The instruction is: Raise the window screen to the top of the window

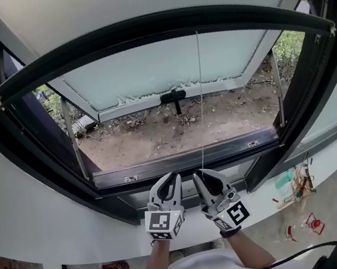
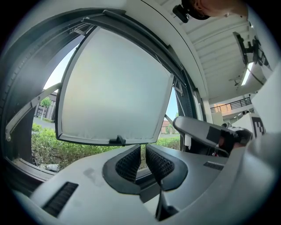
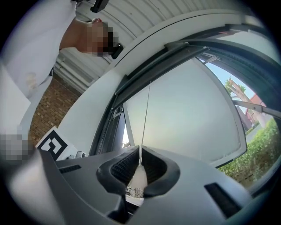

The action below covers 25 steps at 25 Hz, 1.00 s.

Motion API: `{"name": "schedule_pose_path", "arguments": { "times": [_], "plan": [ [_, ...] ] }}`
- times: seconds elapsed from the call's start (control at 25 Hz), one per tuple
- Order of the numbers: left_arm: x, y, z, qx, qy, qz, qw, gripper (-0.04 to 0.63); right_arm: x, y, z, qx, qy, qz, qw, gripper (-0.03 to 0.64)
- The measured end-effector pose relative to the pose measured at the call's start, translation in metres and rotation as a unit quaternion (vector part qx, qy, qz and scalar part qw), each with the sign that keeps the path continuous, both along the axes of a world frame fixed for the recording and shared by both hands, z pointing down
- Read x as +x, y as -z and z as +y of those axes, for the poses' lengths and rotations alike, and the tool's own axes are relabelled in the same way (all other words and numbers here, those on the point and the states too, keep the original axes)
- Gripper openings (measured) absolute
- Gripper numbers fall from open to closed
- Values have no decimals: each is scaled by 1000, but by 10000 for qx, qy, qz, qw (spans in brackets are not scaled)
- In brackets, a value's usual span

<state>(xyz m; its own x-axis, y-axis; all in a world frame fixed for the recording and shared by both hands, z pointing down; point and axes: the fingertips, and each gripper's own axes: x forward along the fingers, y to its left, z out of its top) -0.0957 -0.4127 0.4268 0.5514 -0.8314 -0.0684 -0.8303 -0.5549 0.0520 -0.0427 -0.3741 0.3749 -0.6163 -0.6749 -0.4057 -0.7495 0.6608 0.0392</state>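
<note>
While a white bell-shaped cord pull (image 3: 138, 180) is pinched by the right gripper (image 3: 140, 154), the left gripper (image 2: 143, 151) (ribbed black pads) is held slightly spread, empty. The window screen's dark bar (image 1: 158, 28) is seen high across the opening

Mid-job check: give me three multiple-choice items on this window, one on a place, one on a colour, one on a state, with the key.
1. Where does the pull cord end at the bottom?
A. in the right gripper
B. hooked on the frame
C. loose on the sill

2. What colour is the handle on the open sash?
A. red
B. black
C. white

3. How does the left gripper stand?
A. shut on the cord
B. shut on the handle
C. jaws slightly apart, empty

Key:
1 A, the right gripper view shows its jaws closed on the cord's white end.
2 B, it stands black against the pale sash.
3 C, daylight shows through the gap.
</note>
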Motion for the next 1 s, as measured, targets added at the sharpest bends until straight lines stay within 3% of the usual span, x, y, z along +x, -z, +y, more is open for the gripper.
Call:
{"name": "schedule_pose_path", "arguments": {
  "times": [0.48, 1.0],
  "plan": [
    [8, 12, 11, 119, -112, 36, 9999, 35, -4, 40, 9, 282, 166, -164, 9993, 2],
    [-9, 16, 8, 174, 129, 137, 9997, 35, 8, 115, 17, 971, 230, -383, 9943, 3]
  ]
}}
